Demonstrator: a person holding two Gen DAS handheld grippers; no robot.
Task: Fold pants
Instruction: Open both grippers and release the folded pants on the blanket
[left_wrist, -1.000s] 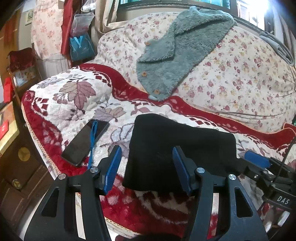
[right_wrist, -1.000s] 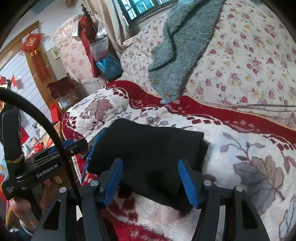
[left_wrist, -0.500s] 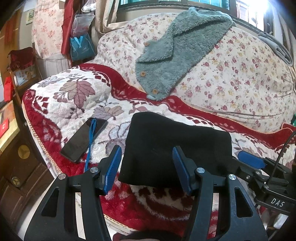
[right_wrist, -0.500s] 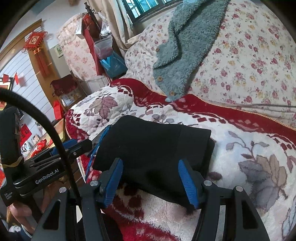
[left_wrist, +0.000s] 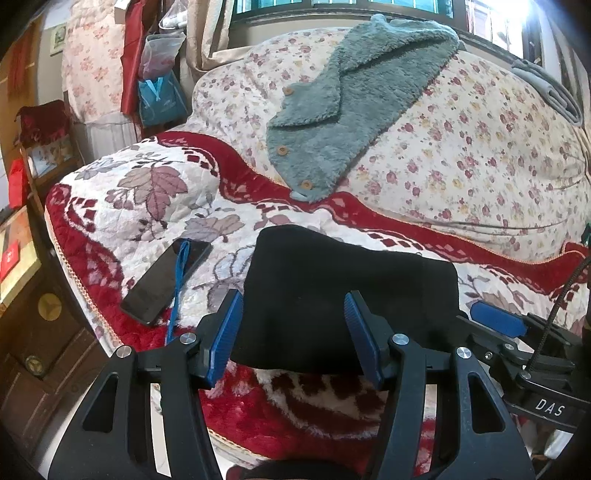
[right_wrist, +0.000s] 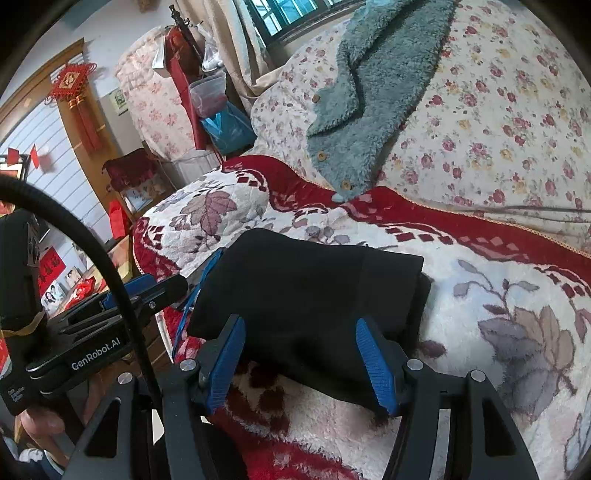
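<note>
Surface: a bed under a red-and-white leaf-patterned blanket (left_wrist: 155, 192), with a rose-print quilt (left_wrist: 461, 147) mounded behind.
Pants: black pants (left_wrist: 347, 291), folded into a compact rectangle, lie flat on the blanket near its front edge.
Left gripper (left_wrist: 293, 334): fingers wide, nothing between them — poised just short of the pants.
Right gripper (right_wrist: 301, 363): fingers spread too, empty, by the pants' near edge.
Nearby: a dark phone (left_wrist: 166, 280) (blue strap across it) left of the pants; a teal fleece garment (left_wrist: 351, 99) draped over the quilt.
Room: window (right_wrist: 284, 16) and curtain behind; red knot ornament (right_wrist: 72, 83) on the wall.
</note>
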